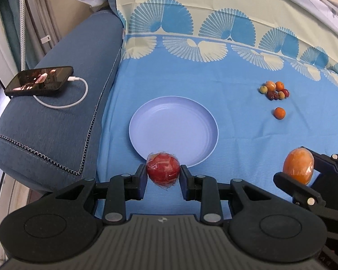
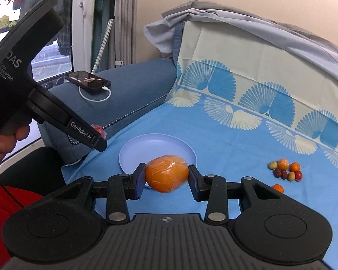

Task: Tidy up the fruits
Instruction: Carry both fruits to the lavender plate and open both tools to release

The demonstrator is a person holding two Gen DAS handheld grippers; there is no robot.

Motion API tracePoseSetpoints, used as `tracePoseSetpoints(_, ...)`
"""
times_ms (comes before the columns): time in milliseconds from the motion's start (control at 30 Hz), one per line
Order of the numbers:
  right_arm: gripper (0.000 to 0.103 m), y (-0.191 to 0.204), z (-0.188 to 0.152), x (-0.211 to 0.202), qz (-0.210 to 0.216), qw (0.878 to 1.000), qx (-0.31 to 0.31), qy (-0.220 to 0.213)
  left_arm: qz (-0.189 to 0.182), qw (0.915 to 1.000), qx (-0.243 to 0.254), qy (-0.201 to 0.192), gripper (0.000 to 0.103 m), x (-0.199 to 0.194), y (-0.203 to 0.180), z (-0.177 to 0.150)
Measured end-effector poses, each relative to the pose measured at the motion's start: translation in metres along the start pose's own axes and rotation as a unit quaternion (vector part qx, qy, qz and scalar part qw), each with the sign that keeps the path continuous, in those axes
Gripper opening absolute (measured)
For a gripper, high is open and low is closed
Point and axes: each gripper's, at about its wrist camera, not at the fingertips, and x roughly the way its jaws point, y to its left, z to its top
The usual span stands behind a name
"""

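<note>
1. Left gripper (image 1: 163, 175) clamps a wrapped red fruit (image 1: 163, 167), held over the near rim of the plate (image 1: 146, 121).
2. Right gripper (image 2: 166, 177) clamps a wrapped orange (image 2: 166, 173), also near the plate.
3. Plate holds nothing yet.
4. Small fruits (image 1: 275, 90) lie in a cluster on the cloth (image 1: 214, 85), one orange one (image 1: 279, 113) apart; these are left.

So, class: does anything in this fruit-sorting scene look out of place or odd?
Yes: a phone with its cable lies on the sofa arm, unrelated to sorting. One small orange fruit sits apart from the pile. The plate is empty. Nothing looks spilled or damaged.
</note>
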Motion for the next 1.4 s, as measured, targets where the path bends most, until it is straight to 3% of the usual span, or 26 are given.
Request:
tracePoseSetpoints(433,0.042,0.0,0.002,0.01,0.001,1.0,0.0,0.022,-0.006,0.9999,-0.007,0.007,0.033,0.012,0.007,0.002)
tracePoseSetpoints(633,0.042,-0.003,0.009,0.037,-0.006,0.999,0.021,0.047,-0.015,0.9996,-0.005,0.022,0.033,0.031,0.01,0.015)
tracePoseSetpoints(800,0.042,-0.006,0.014,0.08,-0.01,0.996,0.037,0.084,-0.008,0.9995,0.002,0.032,0.033,0.063,0.014,0.032)
tracePoseSetpoints(1067,0.042,-0.011,0.009,0.151,-0.017,0.99,0.024,0.136,0.006,0.9962,0.013,0.085,0.033,0.14,0.021,0.048)
tracePoseSetpoints(1400,0.042,-0.015,-0.004,0.211,0.003,0.984,0.009,0.178,0.015,0.9912,0.032,0.128,0.034,0.205,0.02,0.057)
